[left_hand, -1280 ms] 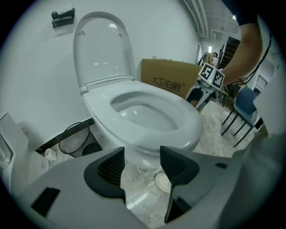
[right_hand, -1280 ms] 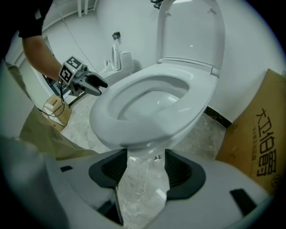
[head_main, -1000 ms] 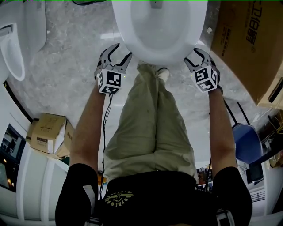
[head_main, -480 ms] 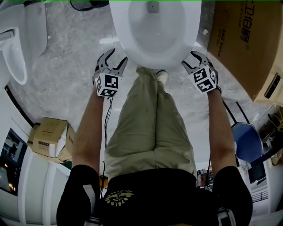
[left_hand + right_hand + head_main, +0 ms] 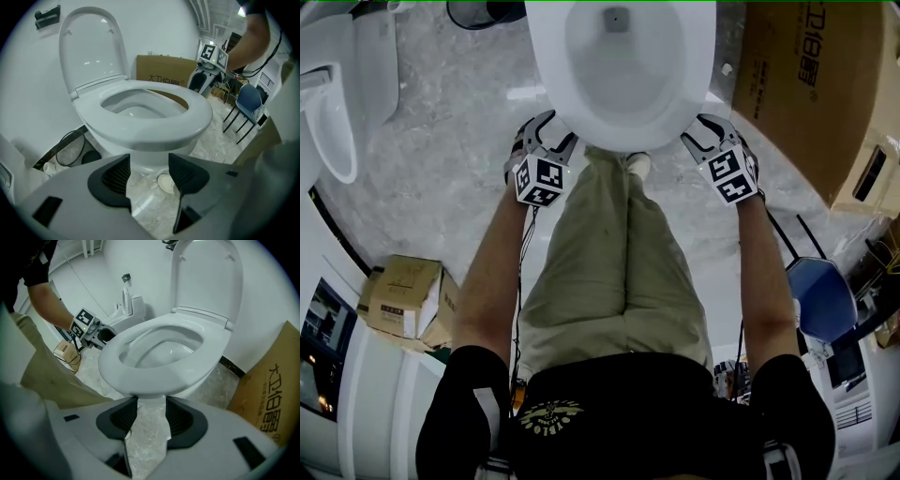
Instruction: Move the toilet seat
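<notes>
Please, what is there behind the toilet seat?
The lid stands raised behind the toilet seat, against a white wall. Past the seat, to one side, a cardboard box shows. Whatever is directly behind the lid is covered by it.

A: Centre?
B: Toilet seat (image 5: 623, 129) down on bowl; lid (image 5: 93, 47) upright behind it.
A: R side?
B: Lg carton (image 5: 806, 94) just beside toilet; chair (image 5: 823, 300) nearer, on floor.
A: L side?
B: Sm. box (image 5: 398, 286) on floor; 2nd fixture (image 5: 333, 122) far L.
</notes>
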A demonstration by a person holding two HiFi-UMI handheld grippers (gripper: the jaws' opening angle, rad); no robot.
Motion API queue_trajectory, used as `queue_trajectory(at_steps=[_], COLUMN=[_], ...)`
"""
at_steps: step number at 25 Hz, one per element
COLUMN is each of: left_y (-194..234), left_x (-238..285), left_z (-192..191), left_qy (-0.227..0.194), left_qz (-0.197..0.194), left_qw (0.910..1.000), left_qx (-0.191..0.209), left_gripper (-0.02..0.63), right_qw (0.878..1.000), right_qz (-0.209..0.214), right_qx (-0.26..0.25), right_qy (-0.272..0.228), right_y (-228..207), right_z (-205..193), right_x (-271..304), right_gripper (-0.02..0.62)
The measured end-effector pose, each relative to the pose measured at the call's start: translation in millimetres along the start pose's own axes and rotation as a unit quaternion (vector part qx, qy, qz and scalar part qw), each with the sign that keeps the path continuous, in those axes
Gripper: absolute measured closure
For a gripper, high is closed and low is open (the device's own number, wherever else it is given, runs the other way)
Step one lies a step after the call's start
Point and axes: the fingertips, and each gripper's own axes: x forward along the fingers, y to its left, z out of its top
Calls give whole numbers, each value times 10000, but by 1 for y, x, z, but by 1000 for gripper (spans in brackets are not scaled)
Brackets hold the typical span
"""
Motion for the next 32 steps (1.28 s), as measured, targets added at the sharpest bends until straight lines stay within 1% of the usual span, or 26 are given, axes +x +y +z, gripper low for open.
queue_trajectory(at_steps=[3,5,10,15,16,19,21,24,27,32], left_y=[-4,-5,-3,-4,-4,-3,-3,-1,-1,5], left_x=[3,4,2,-4,-4,-8,-13,-19,-27,-46], left_z=[6,6,10,13,14,18,21,26,32,49], left_qy=[-17,21,-33,4,7,-51,-75,-78,-90,-307], left_qz=[-84,-111,-75,-55,-63,-87,-89,-109,-21,177], left_qw=[9999,9999,10000,10000,10000,9999,9999,9999,9998,9985], left_qx=[-96,-46,-48,-68,-69,-100,-114,-110,-201,-418], left_gripper=[345,347,347,347,347,347,347,347,347,349], right_qw=[9999,9999,9996,9986,9984,9987,9987,9990,9987,9971], right_qz=[27,59,125,293,321,396,457,387,344,305], right_qx=[112,153,210,332,351,303,197,128,230,402], right_qy=[-22,-23,-121,-289,-292,-108,-144,-195,-298,-568], right_y=[3,4,1,1,0,1,9,14,16,16], right_z=[-1,-3,-1,-2,-4,-13,-5,10,16,33], right_x=[0,1,1,0,1,9,10,3,-8,-33], right_gripper=[400,403,403,402,399,364,356,356,356,356])
